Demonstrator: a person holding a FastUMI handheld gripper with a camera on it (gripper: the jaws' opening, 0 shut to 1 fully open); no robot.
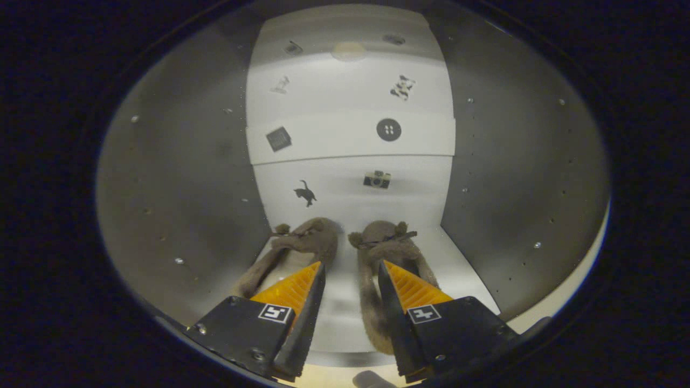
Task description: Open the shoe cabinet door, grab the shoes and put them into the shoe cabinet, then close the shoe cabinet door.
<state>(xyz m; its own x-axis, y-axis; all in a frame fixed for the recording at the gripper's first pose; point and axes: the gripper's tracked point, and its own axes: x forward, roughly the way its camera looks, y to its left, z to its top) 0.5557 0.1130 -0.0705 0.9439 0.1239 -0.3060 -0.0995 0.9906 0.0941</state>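
Note:
Two brown fuzzy slippers lie side by side on the white floor of the shoe cabinet (pixel 463 269), toes toward the back wall. The left slipper (pixel 302 242) runs under my left finger. The right slipper (pixel 385 248) runs under my right finger. My gripper (pixel 351 265) reaches into the cabinet above them, open, with a bare strip of cabinet floor showing in the gap between the fingers. Nothing is held between the fingers.
The cabinet's grey side walls (pixel 183 188) with rows of peg holes close in on both sides. The white back wall (pixel 350 134) carries small stickers and a raised band across its middle. The cabinet floor's front edge lies just under the fingers.

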